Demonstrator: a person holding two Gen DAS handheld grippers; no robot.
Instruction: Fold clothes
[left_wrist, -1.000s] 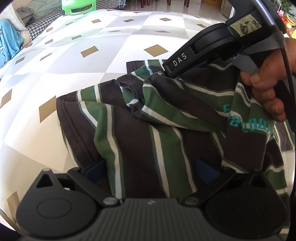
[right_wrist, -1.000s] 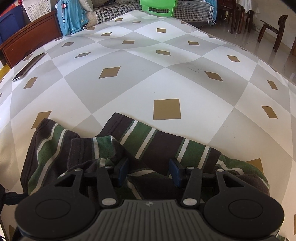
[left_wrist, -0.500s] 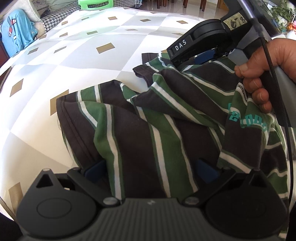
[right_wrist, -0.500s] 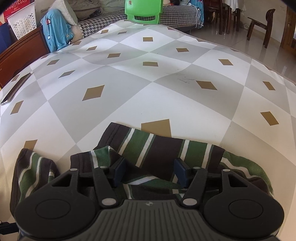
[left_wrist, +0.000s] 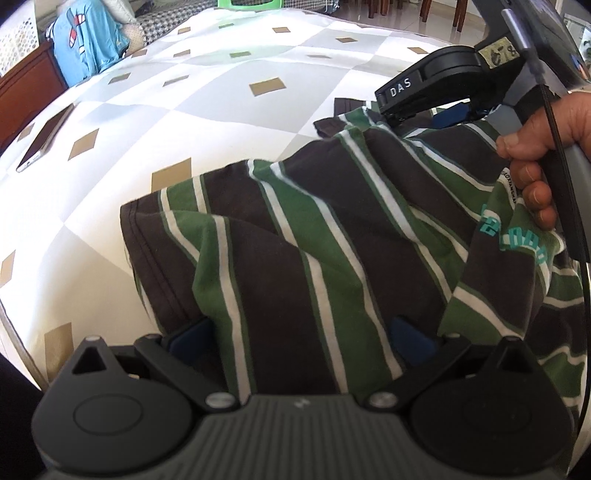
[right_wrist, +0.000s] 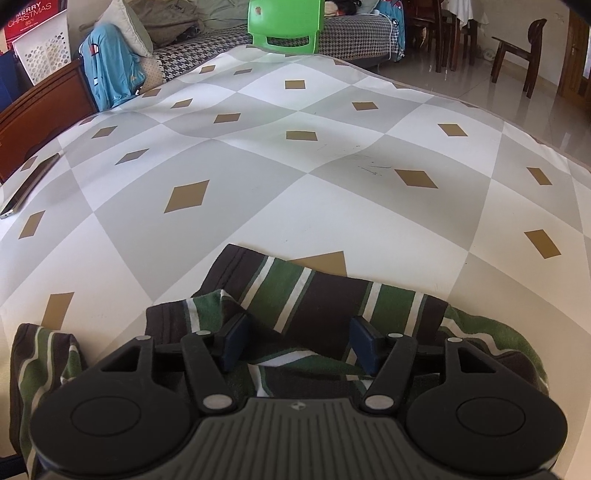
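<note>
Item: left tool (left_wrist: 295, 338), nearest in the left wrist view, its blue pads set wide apart with a broad span of the striped shirt (left_wrist: 332, 240) draped between them; the cloth hides the inner pad faces, so whether they press on it cannot be told. Item: right tool (right_wrist: 295, 341), nearest in the right wrist view, jaws roughly half open and just lately widened, pads standing clear of the fabric that lies below and between them; it holds nothing. The person's hand (left_wrist: 543, 155) grips its handle, seen at the right edge of the left view. Item: the shirt, green, brown and white stripes with teal lettering, lying rumpled at the near edge of the bench (right_wrist: 295, 192), one sleeve or hem band (right_wrist: 295, 288) laid flat just beyond the right tool, the body bunched and creased toward the left tool. Condition of task: early to middle by judgement; the garment is gathered but no clean, squared fold shows, so smoothing and the main folds remain. Further back: a phone (right_wrist: 27, 188) at the bench's left side, well apart from the shirt; beyond the bench, a green chair (right_wrist: 284, 26) and a blue garment (right_wrist: 110, 70) hanging near a sofa.
</note>
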